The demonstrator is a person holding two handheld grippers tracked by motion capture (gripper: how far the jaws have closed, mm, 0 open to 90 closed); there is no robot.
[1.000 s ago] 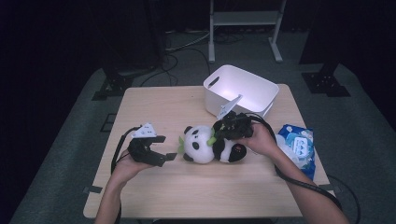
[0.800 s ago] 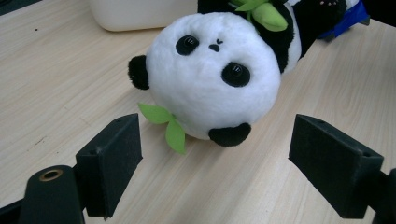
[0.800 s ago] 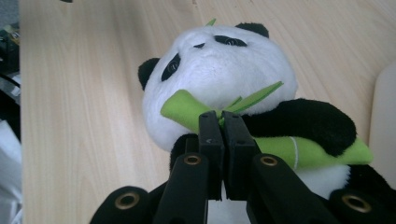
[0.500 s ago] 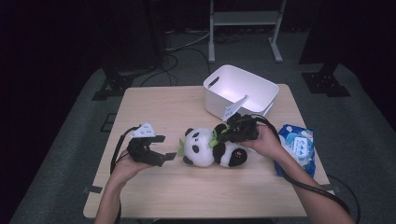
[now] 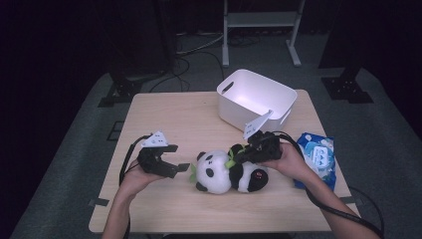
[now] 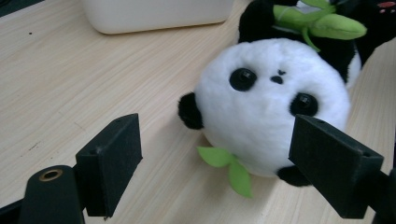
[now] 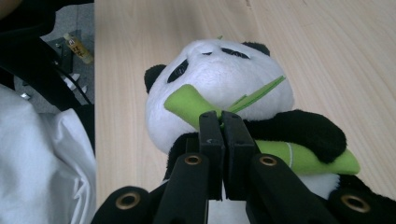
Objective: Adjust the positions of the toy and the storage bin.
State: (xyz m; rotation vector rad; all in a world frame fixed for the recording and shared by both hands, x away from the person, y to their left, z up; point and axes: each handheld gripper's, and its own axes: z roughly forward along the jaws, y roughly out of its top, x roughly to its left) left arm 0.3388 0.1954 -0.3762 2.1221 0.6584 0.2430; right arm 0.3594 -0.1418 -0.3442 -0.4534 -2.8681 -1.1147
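With its fingers clamped on the panda's bamboo stalk point(image 7: 299, 157), the right gripper point(image 5: 247, 151) had dragged the plush panda point(image 5: 226, 172) slightly across the table point(image 5: 164, 119), while the left gripper point(image 5: 178, 167) waited open beside its head.

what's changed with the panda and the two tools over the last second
The right tool, shut on the panda's green bamboo, has dragged the toy slightly toward the table's near edge. The left tool stayed open beside the head; the white bin and blue packet haven't moved.
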